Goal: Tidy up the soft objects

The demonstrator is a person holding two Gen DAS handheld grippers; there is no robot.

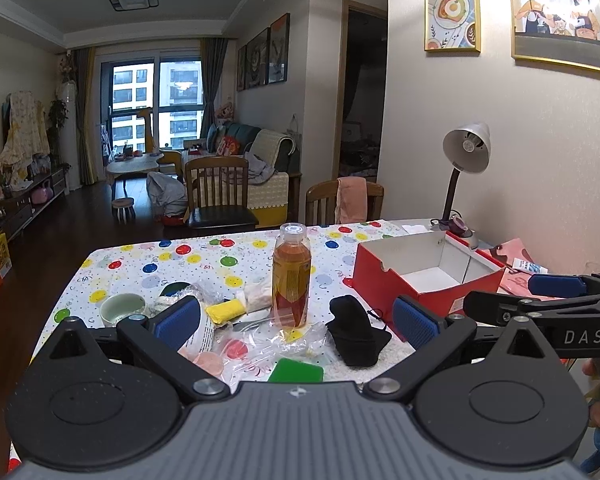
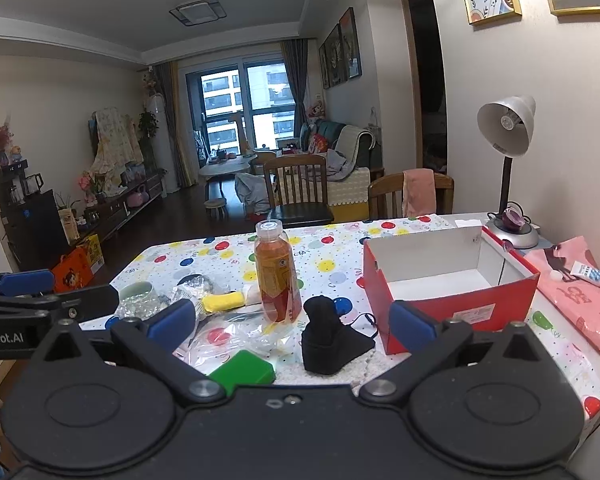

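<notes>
One bottle [image 2: 277, 276], one red box [image 2: 448, 288], one black mask [image 2: 332, 340], one yellow sponge [image 2: 222, 302], one green sponge [image 2: 242, 370], one cup [image 1: 122, 309], one lamp [image 2: 508, 168].

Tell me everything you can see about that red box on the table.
The red box is an open cardboard carton, red outside and white inside, with no lid on it and nothing visible in it. A white label sits low on its near wall. It stands upright on the spotted tablecloth, right of the black fabric item and in front of the desk lamp. Neither gripper touches it.
</notes>
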